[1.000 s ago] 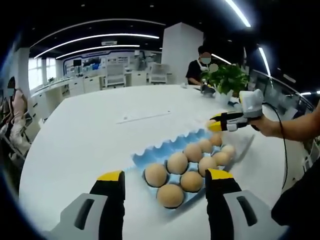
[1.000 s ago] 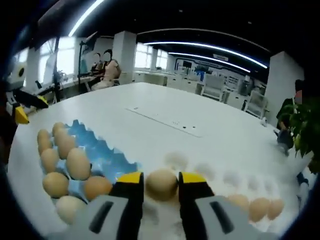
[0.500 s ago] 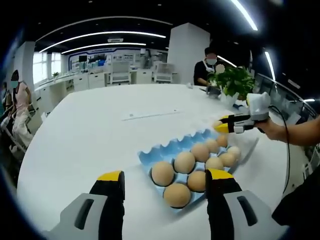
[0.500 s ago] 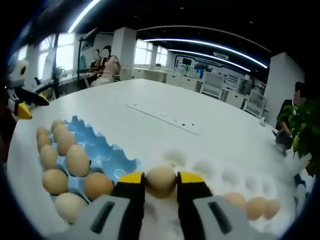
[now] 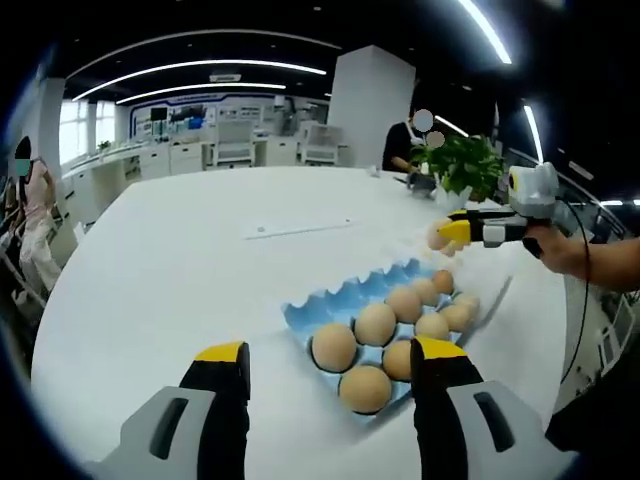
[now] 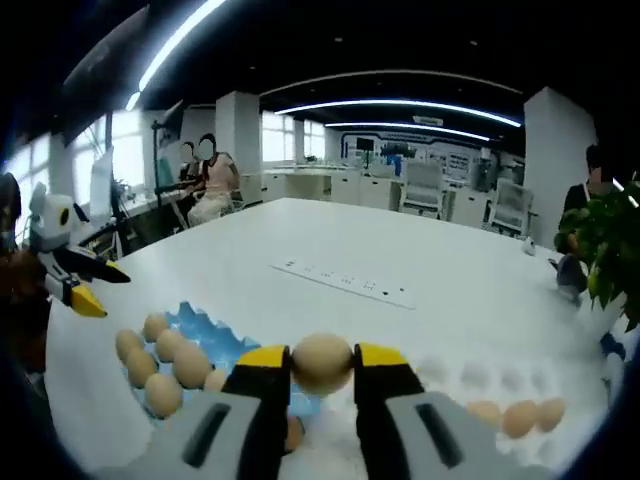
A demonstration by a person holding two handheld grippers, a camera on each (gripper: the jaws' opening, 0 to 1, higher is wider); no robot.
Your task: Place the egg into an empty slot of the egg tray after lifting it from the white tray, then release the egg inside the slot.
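We lift egg (image 6: 322,362) clear of white tray (image 6: 470,385), right gripper (image 6: 322,372) jaws clamped on it; blue egg tray (image 6: 215,338) next. Left gripper (image 5: 331,360) jaws apart, idle.

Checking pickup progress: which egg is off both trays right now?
The egg clamped between the right tool's jaws, held in the air. The others sit in the blue tray or the white tray.
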